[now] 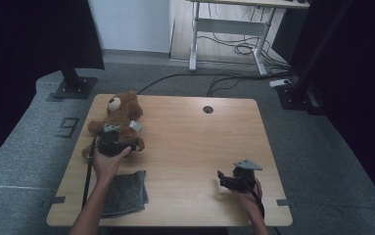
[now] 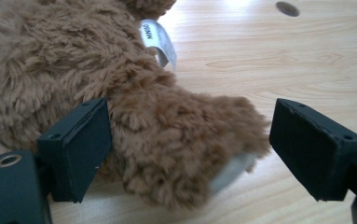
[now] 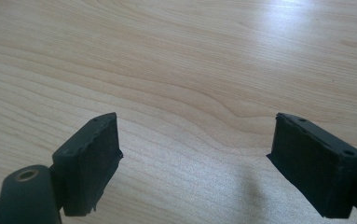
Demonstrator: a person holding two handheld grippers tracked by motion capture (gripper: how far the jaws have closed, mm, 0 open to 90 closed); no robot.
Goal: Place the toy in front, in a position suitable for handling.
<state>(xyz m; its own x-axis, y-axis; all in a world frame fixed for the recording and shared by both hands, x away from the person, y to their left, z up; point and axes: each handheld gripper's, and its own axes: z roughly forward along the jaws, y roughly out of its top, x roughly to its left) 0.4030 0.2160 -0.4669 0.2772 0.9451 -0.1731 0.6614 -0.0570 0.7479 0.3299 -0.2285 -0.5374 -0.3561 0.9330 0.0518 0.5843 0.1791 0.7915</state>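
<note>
Left gripper (image 2: 190, 149) sits wide open around the teddy bear (image 2: 73, 84)'s leg; fluffy fur could slip when squeezed. Right gripper (image 3: 195, 163) is wide open, holding nothing.

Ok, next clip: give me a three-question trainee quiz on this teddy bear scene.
1. True or false: the left claw is shut on the teddy bear.
2. What lies on the table nearest the person's left forearm: A) grey cloth B) book C) cup?
3. What is between the jaws of the right claw?

Key: 1. False; its jaws stand open around a plush leg. 2. A. 3. Nothing, just bare wood.
</note>
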